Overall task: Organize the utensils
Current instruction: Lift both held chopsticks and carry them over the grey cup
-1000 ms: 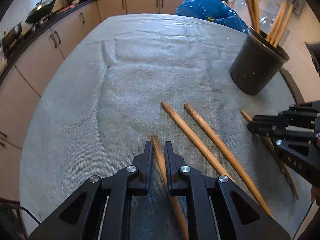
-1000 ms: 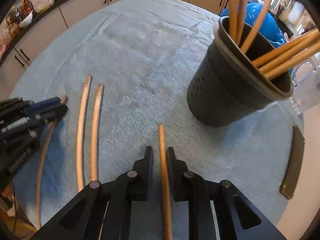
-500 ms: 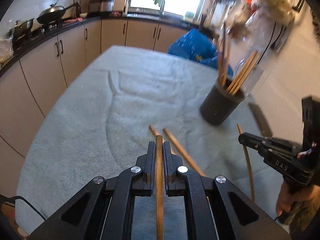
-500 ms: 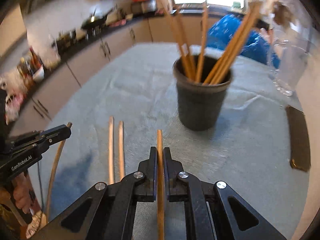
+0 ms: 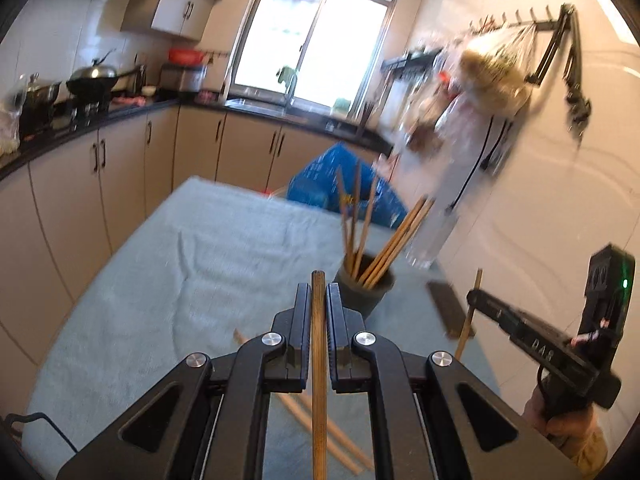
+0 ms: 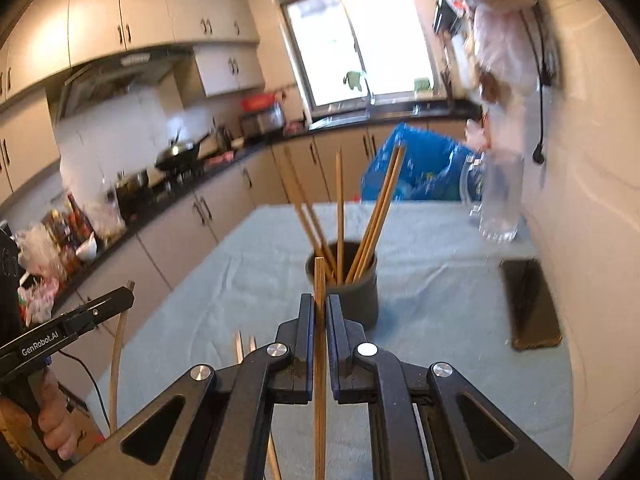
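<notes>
Raised since earlier: left hand-held gripper (image 5: 319,312) and right hand-held gripper (image 6: 319,314), each clamped on one chopstick (image 5: 319,360) (image 6: 319,360) above the counter (image 6: 420,280), short of the dark holder (image 6: 352,292), presumably for insertion; two chopsticks (image 5: 340,444) remain before it.

A wide stretch of cloth-covered worktop (image 6: 224,280) lies open left of the dark holder (image 6: 347,288), whose splayed chopsticks (image 6: 374,216) crowd its mouth, while a glass jar (image 6: 500,196), a flat dark slab (image 6: 530,304) and the wall hem in the right.
</notes>
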